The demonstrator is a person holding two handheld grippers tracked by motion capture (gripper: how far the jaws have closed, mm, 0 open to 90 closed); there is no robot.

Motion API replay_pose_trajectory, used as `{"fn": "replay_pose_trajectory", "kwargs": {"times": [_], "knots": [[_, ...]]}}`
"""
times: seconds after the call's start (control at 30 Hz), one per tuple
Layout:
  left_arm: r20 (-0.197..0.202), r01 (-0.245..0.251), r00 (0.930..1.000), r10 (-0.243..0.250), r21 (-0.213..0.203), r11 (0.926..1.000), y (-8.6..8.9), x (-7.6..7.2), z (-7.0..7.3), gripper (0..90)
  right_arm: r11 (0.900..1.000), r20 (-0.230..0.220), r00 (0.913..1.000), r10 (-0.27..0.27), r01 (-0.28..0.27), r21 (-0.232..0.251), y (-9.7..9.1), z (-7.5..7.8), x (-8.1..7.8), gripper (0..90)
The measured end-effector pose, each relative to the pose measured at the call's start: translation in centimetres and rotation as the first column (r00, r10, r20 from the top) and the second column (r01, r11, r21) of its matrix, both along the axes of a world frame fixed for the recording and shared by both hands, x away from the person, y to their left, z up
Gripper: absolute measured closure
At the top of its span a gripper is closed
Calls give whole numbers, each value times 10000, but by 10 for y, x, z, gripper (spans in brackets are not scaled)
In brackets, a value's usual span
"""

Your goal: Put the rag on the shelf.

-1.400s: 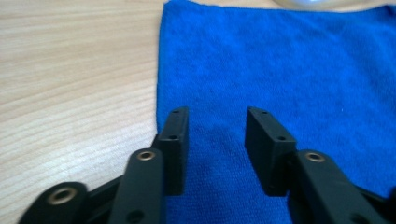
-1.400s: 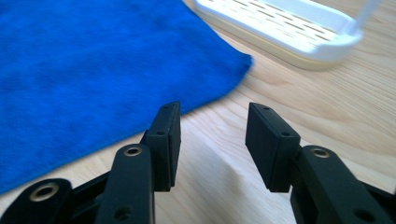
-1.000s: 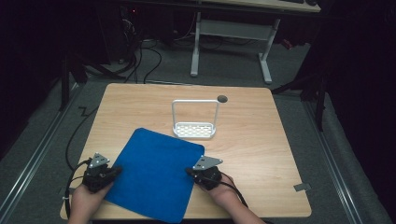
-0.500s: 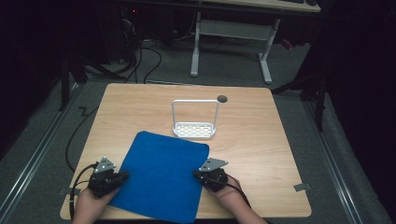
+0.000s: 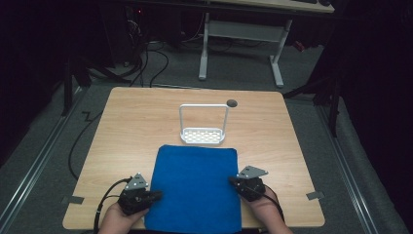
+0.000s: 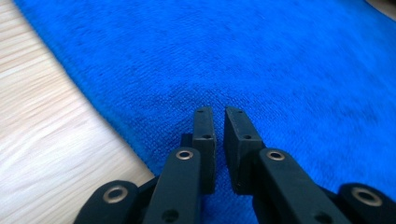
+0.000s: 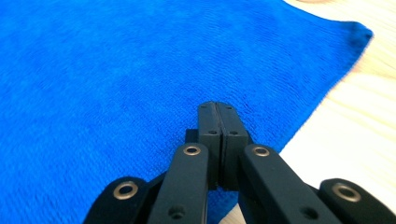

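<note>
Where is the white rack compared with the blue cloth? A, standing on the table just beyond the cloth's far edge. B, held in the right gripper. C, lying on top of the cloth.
A: the white rack stands on the table just past the blue cloth.

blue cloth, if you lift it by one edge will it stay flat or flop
Probably flop: the cloth lies thin and flat on the table and drapes over its near edge. Likely light, as it looks like a single layer. Its fuzzy nap suggests it drags rather than slides when pushed, and may bunch up.
</note>
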State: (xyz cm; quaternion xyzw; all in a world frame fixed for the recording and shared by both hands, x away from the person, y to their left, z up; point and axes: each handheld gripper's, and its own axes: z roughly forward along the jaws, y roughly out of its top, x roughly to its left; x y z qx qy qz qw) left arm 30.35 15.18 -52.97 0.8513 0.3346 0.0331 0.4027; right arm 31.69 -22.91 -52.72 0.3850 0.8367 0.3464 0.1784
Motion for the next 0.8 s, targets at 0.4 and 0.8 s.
{"fn": "replay_pose_trajectory", "kwargs": {"times": [0.4, 0.8], "knots": [[219, -109, 9997, 113, -184, 9998, -9, 11, 3, 742, 9972, 145, 9981, -605, 598, 444, -18, 3, 4, 868], [812, -1760, 9815, 1732, 283, 9840, -21, 57, -1, 731, 9902, 154, 9905, -1365, 1360, 311, -17, -3, 33, 864]]}}
